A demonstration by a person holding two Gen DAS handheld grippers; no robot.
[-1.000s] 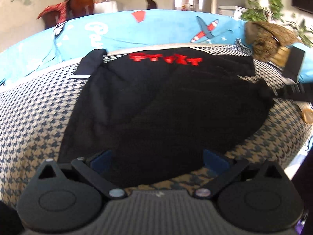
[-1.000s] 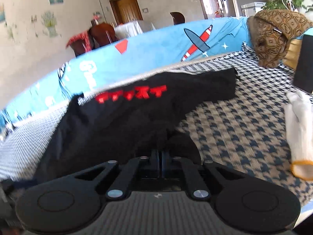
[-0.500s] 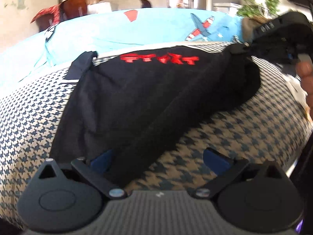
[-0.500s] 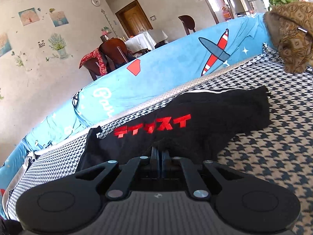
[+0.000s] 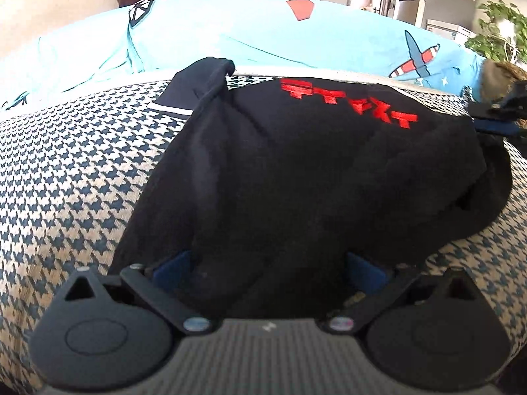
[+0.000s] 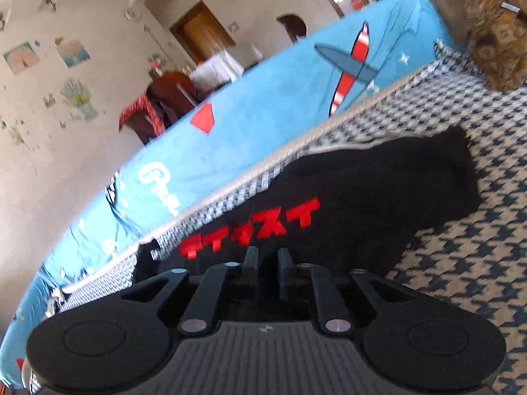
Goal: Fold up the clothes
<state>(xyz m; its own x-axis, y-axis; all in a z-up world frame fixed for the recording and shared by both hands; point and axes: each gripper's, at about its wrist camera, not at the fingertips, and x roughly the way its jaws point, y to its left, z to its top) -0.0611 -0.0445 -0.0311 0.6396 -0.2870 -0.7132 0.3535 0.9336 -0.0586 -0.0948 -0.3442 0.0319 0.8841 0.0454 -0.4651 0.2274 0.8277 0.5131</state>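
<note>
Mid-fold: black shirt (image 5: 296,171) lies on the houndstooth sofa (image 5: 66,181). Right gripper (image 6: 265,260) looks clamped on its edge, left gripper (image 5: 266,270) fingers apart. Next, lay the flap flat.

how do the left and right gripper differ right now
The left gripper has its jaws spread wide; the right gripper has them almost together, and whether they pinch cloth is unclear. The left sits at the near edge of the black shirt; the right is close by its red lettering. Both hang over the shirt.
</note>
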